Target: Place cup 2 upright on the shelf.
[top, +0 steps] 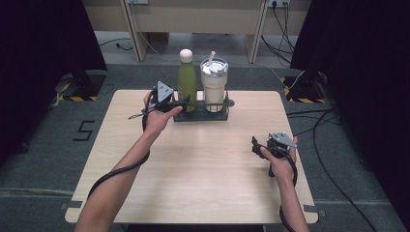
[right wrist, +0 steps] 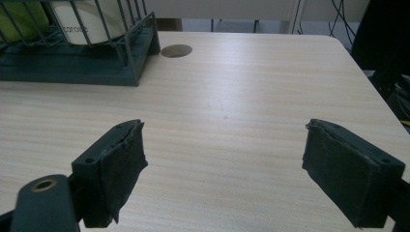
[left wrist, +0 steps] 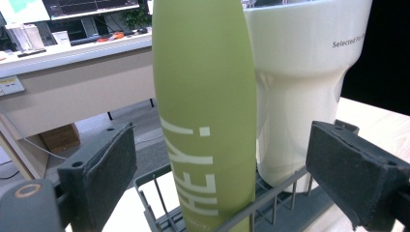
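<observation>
Tongs [top: 183, 102] in the person's left hand [top: 157, 117] reach toward a green bottle [top: 186, 84] at the far side of the counter [top: 203, 164]. In the left gripper view the two black pads [left wrist: 113, 169] stand apart on either side of the bottle, which rises between them with clear gaps on both sides, so nothing is clamped. White lettering runs up the bottle's lower half, and a pale round cap tops it in the high view. The bottle stands upright in the left part of a dark wire rack [top: 202, 114]. Just to its right in the same rack, touching or nearly touching it, stands a cream tumbler [top: 213, 87] with a lid and a straw. Well apart from the rack, near the right edge of the counter, the right hand [top: 282, 162] holds the other tongs [top: 254, 144] low over the bare wood. In the right gripper view their pads [right wrist: 118, 164] stand wide apart with only the counter between them, and the rack shows at the far left. A black cable [top: 116, 171] trails along the left forearm.
</observation>
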Demonstrator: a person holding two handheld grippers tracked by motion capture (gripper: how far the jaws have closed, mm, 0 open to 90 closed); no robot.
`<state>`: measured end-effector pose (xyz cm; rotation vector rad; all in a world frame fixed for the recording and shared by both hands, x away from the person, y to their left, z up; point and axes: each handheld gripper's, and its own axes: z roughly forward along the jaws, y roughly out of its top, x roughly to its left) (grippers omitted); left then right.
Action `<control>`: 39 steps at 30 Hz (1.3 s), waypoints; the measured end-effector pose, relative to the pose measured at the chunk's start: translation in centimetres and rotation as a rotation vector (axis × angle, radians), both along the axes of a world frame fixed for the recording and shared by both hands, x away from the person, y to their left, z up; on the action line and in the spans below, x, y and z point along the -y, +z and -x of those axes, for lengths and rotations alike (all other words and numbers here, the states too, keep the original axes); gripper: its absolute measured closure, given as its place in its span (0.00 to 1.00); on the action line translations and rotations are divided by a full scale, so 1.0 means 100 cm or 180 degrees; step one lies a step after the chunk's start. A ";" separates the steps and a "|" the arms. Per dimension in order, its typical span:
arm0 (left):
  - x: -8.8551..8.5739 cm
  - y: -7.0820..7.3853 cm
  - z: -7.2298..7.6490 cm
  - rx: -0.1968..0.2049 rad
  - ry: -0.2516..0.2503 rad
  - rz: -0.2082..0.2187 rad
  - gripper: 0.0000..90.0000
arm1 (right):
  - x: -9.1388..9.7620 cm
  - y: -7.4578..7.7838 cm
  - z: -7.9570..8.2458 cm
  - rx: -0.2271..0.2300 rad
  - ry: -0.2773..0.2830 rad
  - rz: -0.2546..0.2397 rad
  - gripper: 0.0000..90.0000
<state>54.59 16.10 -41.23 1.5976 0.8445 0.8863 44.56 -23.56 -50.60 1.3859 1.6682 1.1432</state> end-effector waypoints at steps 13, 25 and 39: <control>-0.013 -0.003 0.020 0.0015 -0.0040 -0.0038 0.12 | -0.001 0.001 0.001 0.0011 0.0005 0.0007 0.17; -0.028 -0.010 0.041 0.0008 -0.0031 -0.0079 0.13 | -0.002 0.002 0.001 0.0008 0.0004 0.0007 0.17; -0.039 -0.016 0.067 0.0046 -0.0079 -0.0041 0.13 | -0.002 0.003 0.002 -0.0006 -0.0018 0.0000 0.17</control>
